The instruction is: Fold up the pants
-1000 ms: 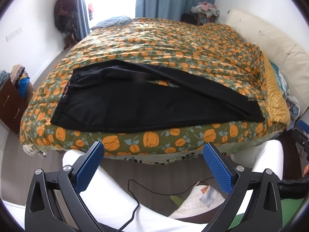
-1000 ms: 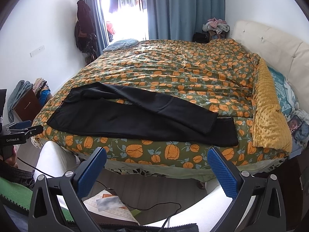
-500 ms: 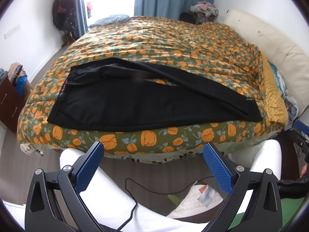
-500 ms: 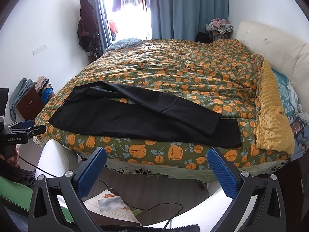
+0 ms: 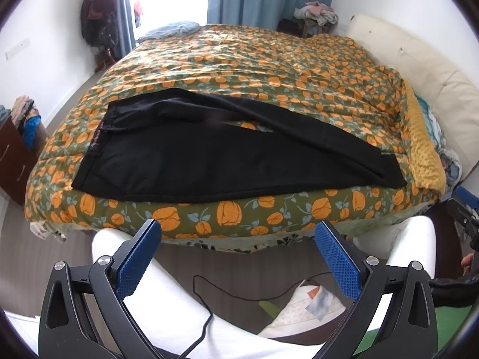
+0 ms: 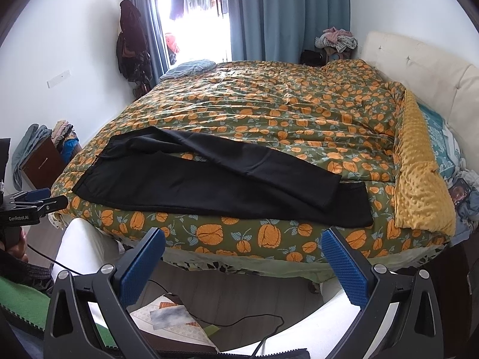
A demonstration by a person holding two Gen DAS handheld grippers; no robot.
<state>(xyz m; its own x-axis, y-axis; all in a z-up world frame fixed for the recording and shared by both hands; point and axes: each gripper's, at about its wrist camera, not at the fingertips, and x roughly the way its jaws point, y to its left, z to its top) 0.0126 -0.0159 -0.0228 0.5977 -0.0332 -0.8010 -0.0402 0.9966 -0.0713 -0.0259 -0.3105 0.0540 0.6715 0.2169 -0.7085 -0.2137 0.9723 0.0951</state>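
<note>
Black pants (image 5: 185,155) spread lengthwise across frame center on bed (image 5: 269,68), near its front edge; one leg already laid diagonally over the other. Further folds prob. left. Left claw (image 5: 238,239) and right claw (image 6: 244,246) both wide apart, empty, short of the bed.

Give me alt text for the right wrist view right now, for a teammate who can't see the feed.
Black pants lie spread along the near edge of a bed with an orange-flowered quilt, waistband to the left, one leg crossing diagonally over the other. The right tongs are open in the foreground, short of the bed and holding nothing. A yellow dotted blanket lies beside the pant hems.
</note>
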